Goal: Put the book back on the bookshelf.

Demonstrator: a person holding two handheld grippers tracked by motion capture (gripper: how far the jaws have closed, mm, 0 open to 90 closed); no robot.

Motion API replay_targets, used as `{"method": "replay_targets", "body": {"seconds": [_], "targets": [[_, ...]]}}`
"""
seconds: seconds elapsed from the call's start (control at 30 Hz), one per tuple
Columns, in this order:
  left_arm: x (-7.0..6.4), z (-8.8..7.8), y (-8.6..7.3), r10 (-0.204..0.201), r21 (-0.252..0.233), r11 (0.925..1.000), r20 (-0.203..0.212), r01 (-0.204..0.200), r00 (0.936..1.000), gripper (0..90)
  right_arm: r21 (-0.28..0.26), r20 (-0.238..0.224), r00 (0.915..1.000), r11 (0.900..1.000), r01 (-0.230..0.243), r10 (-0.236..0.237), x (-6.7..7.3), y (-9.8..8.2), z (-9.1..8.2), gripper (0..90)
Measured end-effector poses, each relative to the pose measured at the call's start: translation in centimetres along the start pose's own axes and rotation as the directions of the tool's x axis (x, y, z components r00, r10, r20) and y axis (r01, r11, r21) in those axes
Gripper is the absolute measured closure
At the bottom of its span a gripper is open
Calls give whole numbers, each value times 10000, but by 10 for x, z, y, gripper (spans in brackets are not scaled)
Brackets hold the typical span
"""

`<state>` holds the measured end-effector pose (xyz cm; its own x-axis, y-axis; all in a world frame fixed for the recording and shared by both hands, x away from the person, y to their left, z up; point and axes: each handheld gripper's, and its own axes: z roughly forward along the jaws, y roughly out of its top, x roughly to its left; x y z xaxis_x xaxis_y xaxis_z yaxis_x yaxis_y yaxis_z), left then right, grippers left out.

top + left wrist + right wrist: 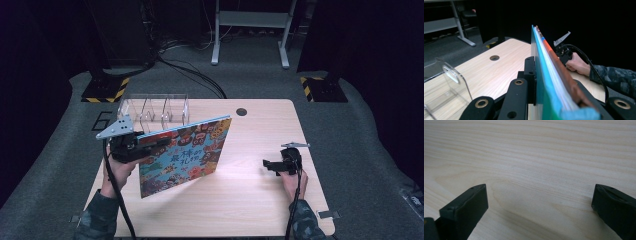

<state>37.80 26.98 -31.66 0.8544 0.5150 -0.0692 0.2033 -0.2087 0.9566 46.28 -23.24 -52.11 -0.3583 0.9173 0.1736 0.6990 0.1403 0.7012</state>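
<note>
The left gripper is clamped on the spine edge of a thin colourful picture book, held upright and tilted above the pale wooden table, just in front of a clear acrylic divided rack. The right gripper rests wide apart, holding nothing. The book seems lifted but not yet slotted into the rack

Black two-jaw left gripper and right gripper, grey triangular plates, trailing black cables, camouflage sleeves
</note>
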Motion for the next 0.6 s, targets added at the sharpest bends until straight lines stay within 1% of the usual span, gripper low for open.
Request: {"method": "replay_targets", "body": {"seconds": [0.07, 0.1, 0.13, 0.17, 0.27, 0.3, 0.37, 0.43, 0.47, 0.5, 0.57, 0.6], "targets": [[0, -4, 2, -42, 21, 10000, -90, 42, 10000, 810, 62, 165, 9999, 10000, 28, -29, 1, 0, 1, 0], [1, -5, 3, 24, 34, 10000, -118, -24, 9999, 810, 2, 235, 9996, 9999, 136, -136, 1, 0, 1, 0], [0, -7, 4, -3, 36, 10000, -177, 3, 9998, 810, -11, 298, 9993, 9998, 208, -208, 0, 0, 2, 0], [1, -9, 4, 25, 59, 10000, -236, -23, 9997, 810, 10, 329, 9994, 9999, 120, -120, 1, 0, 2, 0], [2, -15, 6, 31, 65, 10000, -358, -28, 9994, 809, -60, 405, 9990, 9998, 167, -165, 1, -1, 3, 0], [2, -17, 6, -3, 28, 10000, -418, 5, 9991, 810, -147, 461, 9986, 9995, 266, -259, 0, -1, 3, 0], [3, -22, 7, -26, 45, 10000, -521, 28, 9986, 809, -196, 679, 9973, 9993, 310, -296, 1, -2, 4, 0], [4, -26, 7, -42, 22, 10000, -646, 43, 9979, 809, -191, 840, 9954, 9987, 483, -465, 3, -2, 6, 0], [5, -28, 7, -62, 1, 10000, -695, 62, 9976, 809, -81, 915, 9938, 9979, 649, -638, 3, -2, 6, 0], [5, -30, 7, -91, -18, 10000, -754, 90, 9971, 809, -66, 981, 9926, 9974, 719, -710, 4, -2, 7, 0], [6, -34, 8, -115, -23, 9999, -876, 113, 9961, 809, -78, 1054, 9917, 9972, 749, -737, 5, -3, 7, 0], [7, -36, 8, -82, 75, 9999, -948, 89, 9955, 809, -155, 1084, 9914, 9970, 758, -737, 5, -3, 8, 0]]}}
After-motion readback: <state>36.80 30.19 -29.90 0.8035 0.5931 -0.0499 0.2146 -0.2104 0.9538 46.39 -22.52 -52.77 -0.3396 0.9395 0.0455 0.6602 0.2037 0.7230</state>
